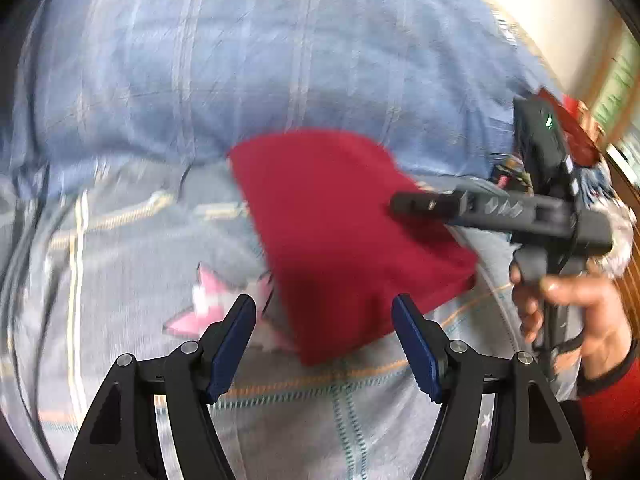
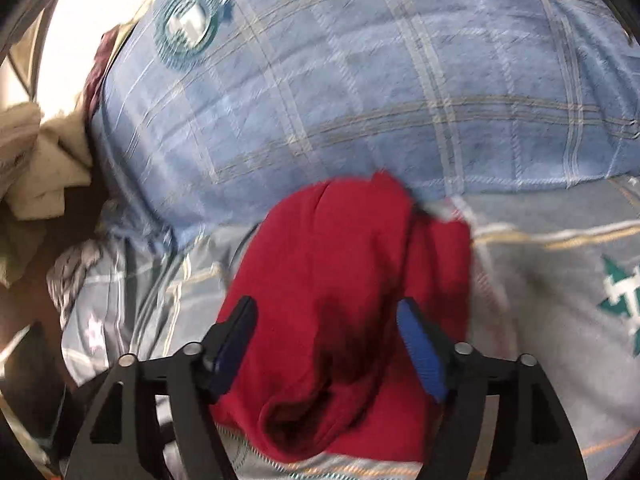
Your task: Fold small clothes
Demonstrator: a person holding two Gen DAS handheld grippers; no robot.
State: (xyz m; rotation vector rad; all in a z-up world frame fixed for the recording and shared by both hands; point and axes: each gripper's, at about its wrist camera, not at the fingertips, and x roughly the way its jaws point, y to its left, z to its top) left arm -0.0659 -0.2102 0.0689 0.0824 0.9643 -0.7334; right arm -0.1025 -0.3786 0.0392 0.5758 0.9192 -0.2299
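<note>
Below the left gripper (image 1: 324, 344), whose blue-padded jaws stand apart with nothing pinched, a small red knit garment (image 1: 344, 232) lies folded on a pale grey checked bedsheet (image 1: 132, 248), against a blue plaid pillow (image 1: 240, 60). Its near corner sits between the fingers untouched.

Over the same red cloth, the right gripper (image 2: 326, 344) also hangs spread and empty. A loose rolled edge shows at the near side; I judge the fold could spring open there, or a closing pad could snag the sheet underneath.
</note>
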